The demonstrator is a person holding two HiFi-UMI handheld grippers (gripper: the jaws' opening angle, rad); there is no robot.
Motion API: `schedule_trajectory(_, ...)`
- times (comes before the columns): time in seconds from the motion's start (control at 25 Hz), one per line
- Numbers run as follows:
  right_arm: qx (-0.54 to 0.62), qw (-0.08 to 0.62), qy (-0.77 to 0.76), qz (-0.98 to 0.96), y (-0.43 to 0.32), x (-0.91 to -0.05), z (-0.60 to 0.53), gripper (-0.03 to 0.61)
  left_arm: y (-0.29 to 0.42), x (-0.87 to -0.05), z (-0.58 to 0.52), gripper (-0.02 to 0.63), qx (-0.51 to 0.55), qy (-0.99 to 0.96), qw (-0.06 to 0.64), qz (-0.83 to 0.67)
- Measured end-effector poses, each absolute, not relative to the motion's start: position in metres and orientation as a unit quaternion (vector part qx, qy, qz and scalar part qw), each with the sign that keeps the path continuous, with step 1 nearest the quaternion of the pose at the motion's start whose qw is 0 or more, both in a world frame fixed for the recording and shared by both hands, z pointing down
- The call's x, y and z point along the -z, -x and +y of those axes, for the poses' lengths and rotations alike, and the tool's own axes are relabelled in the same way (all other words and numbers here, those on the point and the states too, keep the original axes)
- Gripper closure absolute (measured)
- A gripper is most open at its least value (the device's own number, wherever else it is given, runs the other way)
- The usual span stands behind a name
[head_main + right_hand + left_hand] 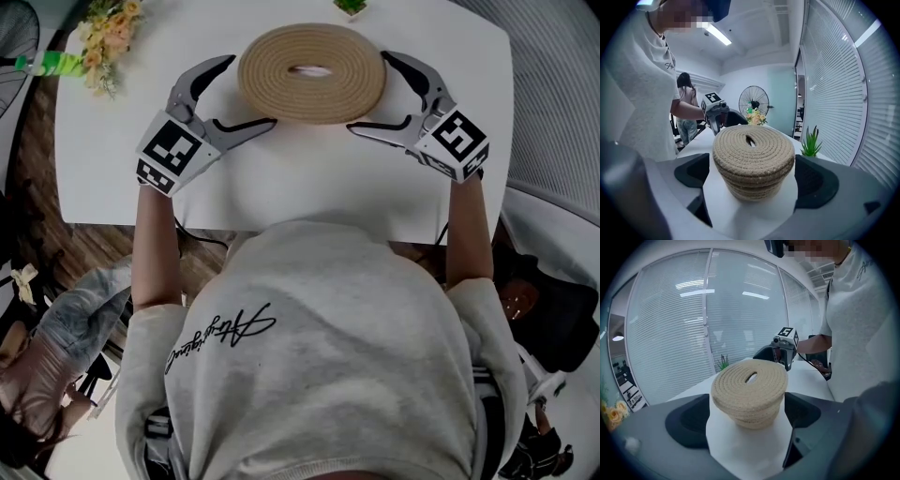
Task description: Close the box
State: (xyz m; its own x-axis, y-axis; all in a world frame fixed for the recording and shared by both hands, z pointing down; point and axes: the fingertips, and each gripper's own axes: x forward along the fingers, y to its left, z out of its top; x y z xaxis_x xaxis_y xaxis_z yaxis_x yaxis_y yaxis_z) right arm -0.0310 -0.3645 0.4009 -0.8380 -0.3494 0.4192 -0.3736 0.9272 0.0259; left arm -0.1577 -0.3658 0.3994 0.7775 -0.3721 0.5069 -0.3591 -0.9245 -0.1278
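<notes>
A round woven rope box (311,73) stands on the white table (281,187), its coiled lid with a slot in the middle sitting on top. My left gripper (239,94) is open at the box's left side, jaws spread around its edge without touching. My right gripper (384,94) is open at the box's right side in the same way. In the left gripper view the box (749,392) fills the gap between the jaws, and the right gripper (783,345) shows behind it. In the right gripper view the box (753,161) sits between the jaws, with the left gripper (717,112) beyond.
A bunch of flowers (105,37) lies at the table's far left corner. A small green plant (351,7) stands at the far edge behind the box. A standing fan (753,104) and another person (686,117) are in the room beyond the table.
</notes>
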Motion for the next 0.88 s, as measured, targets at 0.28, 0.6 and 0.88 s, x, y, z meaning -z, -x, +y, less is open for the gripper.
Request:
schedule_trajectory(0.28,-0.02,0.187,-0.215,-0.958,0.024,-0.382,-0.358,0.014,0.165,-0.385,-0.355,0.13,0.251,0.94,0.019,0.231)
schedule_trajectory(0.6,0.008,0.156,-0.227,-0.961,0.017,-0.354,-0.332,0.017,0.158,-0.361,-0.326,0.132,0.209,0.936,0.027,0.283)
schedule_trajectory(0.88,0.017,0.111,-0.248,-0.962,0.008,-0.328,-0.318,0.022,0.148,-0.342,-0.309,0.132,0.179,0.926,0.031,0.33)
